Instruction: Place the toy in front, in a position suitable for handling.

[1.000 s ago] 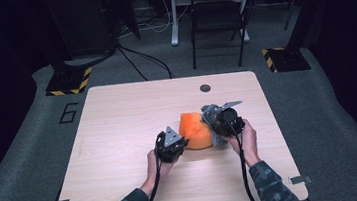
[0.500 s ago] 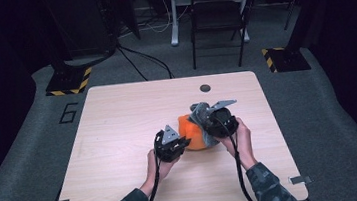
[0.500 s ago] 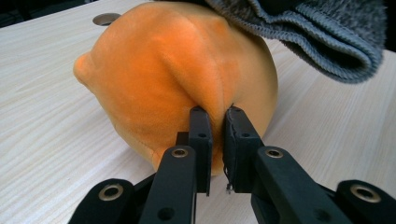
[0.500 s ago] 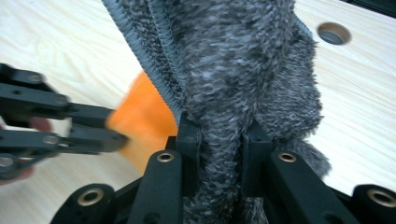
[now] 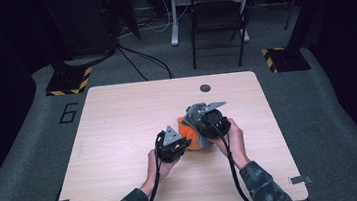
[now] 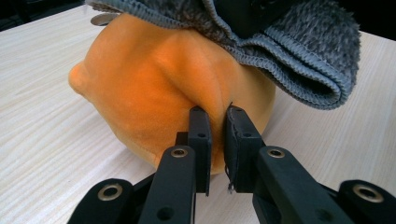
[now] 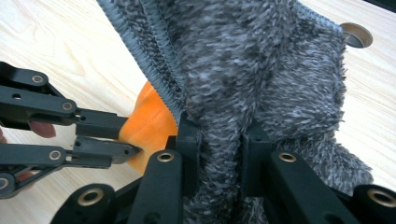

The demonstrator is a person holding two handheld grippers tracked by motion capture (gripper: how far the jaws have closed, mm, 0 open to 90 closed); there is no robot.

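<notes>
Two grips hold: your left gripper [image 6: 215, 140] has its jaws pinched on a fold of the orange plush [image 6: 163, 88], which sits mid-surface [image 5: 118, 117], and your right gripper [image 7: 217, 154] has its jaws clamped on the grey towel [image 7: 252, 70] draped over the plush. Keep the left pinch firm as anchor. Draw the towel across slowly and low, so the plush neither tips nor slides.

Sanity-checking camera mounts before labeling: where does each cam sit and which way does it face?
High view: fixed above the person's side, looking forward and down on the wooden table; both forearms, left gripper and right gripper show.
Left gripper view: rides the left gripper, looking along its jaws, which pinch the orange plush cloth.
Right gripper view: rides the right gripper, whose jaws clamp the grey fuzzy towel; the left gripper shows at its left.
Shared: both gripper views show orange cloth, towel and the table's grommet hole.
</notes>
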